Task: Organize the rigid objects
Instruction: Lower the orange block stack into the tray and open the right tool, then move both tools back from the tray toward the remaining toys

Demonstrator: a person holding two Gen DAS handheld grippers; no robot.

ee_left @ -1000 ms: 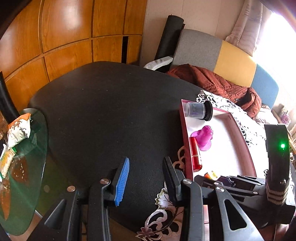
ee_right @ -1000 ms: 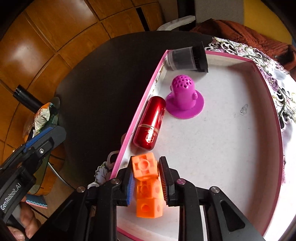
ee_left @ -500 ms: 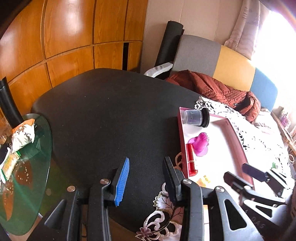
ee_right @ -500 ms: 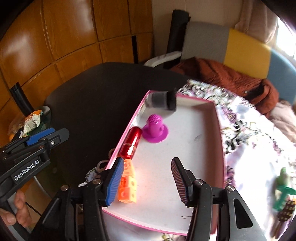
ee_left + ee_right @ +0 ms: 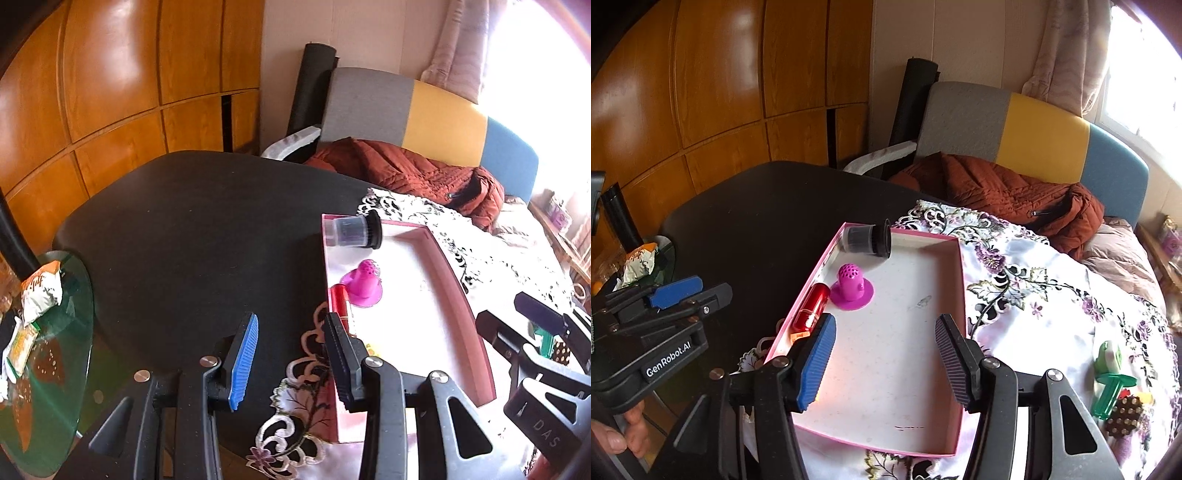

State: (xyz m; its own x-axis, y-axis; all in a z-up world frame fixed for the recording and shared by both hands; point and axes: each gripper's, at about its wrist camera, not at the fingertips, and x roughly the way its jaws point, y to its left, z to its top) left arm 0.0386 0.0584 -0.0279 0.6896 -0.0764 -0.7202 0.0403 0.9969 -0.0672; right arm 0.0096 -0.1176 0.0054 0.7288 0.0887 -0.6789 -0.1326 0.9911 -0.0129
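Up and back comes my right gripper [image 5: 884,360], jaws opening with nothing between them; a second ago they pinched the orange block [image 5: 798,335], which now sits in the pink tray [image 5: 955,373] at its near-left edge, mostly hidden behind my blue pad. Left gripper [image 5: 291,360] hovers part-open and empty over the dark table [image 5: 192,240]. Next targets, I reckon: the green piece [image 5: 1112,380] and brown studded piece [image 5: 1124,417] lie on the floral cloth [image 5: 1052,295], off to the right of the right jaws, well outside the tray. The green one's long axis looks angled toward me, though it's small. Right hand is nearer.
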